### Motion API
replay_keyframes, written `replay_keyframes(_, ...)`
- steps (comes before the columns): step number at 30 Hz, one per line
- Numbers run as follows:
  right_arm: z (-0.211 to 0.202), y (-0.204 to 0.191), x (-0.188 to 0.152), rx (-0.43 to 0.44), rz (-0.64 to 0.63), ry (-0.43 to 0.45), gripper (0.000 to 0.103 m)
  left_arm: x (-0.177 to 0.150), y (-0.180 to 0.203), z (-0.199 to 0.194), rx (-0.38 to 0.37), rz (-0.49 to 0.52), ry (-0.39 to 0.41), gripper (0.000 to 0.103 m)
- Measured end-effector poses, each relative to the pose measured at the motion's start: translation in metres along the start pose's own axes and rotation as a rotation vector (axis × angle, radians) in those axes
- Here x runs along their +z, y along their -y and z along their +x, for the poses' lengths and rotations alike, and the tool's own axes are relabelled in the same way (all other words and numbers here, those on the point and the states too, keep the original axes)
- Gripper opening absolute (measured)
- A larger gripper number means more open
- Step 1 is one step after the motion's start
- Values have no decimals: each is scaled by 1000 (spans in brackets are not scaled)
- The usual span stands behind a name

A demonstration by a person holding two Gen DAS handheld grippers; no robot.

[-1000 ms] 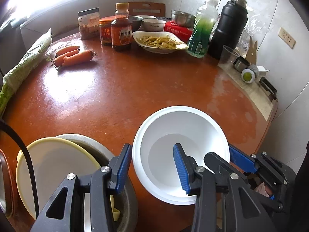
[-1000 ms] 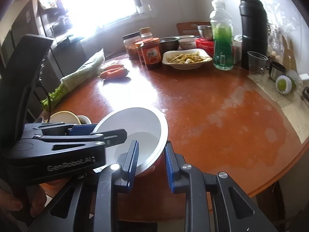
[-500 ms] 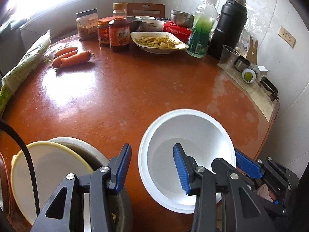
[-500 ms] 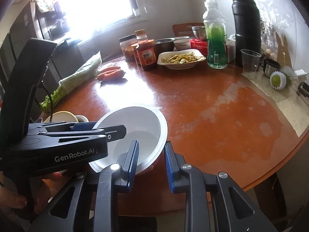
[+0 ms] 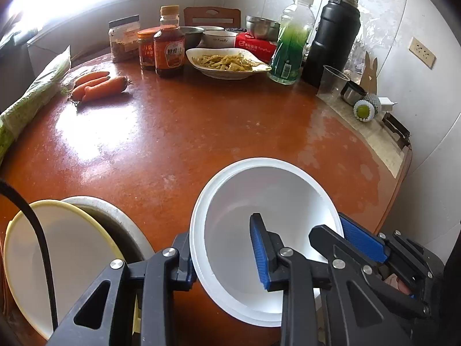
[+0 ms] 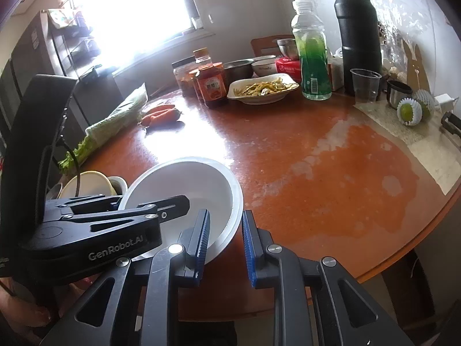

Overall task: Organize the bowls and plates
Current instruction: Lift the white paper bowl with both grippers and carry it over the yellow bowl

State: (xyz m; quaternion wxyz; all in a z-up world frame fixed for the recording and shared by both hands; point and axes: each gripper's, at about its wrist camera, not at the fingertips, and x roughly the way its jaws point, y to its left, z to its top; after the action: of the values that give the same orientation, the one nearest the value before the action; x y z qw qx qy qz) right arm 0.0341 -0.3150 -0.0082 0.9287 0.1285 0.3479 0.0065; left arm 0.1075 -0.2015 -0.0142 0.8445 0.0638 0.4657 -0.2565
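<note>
the white bowl (image 5: pixel 268 216) sits at the near edge of the bench (image 5: pixel 178 132), about 6 o'clock in both wrist views. two tongs are on it. the left tongs (image 5: pixel 222 255) straddle its near-left rim, one pad outside and one inside the bowl, closed on the wall. the right tongs (image 6: pixel 223 242) straddle the near-right rim at 5 o'clock in their own view; their jaws are closing, the inner pad against the bowl's inside, while the outer pad shows a gap to the rim.

just left of the white bowl, at 8 o'clock in the left view, one yellow bowl (image 5: pixel 57 248) is nested in one grey bowl (image 5: pixel 126 222), both at the bench's near-left edge. a black cable (image 5: pixel 43 248) crosses the yellow one.

the middle of the round bench is bare from the bowl out towards 12 o'clock. its right edge curves close by at 3 o'clock.

far side, counted: three carrots (image 5: pixel 100 88) at 10 o'clock, one bagged leafy vegetable (image 5: pixel 31 98) at 9 o'clock, three jars or sauce bottles (image 5: pixel 169 49) at 11 o'clock, one dish of food (image 5: pixel 227 63) at 12 o'clock, one green bottle (image 5: pixel 291 46), one black flask (image 5: pixel 334 37), one clear cup (image 5: pixel 331 82) at 1 o'clock. behind the dish, three more bowls (image 5: pixel 219 38) and a red box (image 5: pixel 255 46); one more thing behind them is too small to tell.
</note>
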Motion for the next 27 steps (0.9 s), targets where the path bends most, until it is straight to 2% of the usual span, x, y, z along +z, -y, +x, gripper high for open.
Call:
replay_keyframes(13, -9, -9, 7, 19, -6, 24, 23, 1, -5, -23, -12, -5, 44, 32)
replay_keyframes(27, -26, -37, 16, 42, -54, 71, 23, -4, -22, -56, -22, -32, 113, 32)
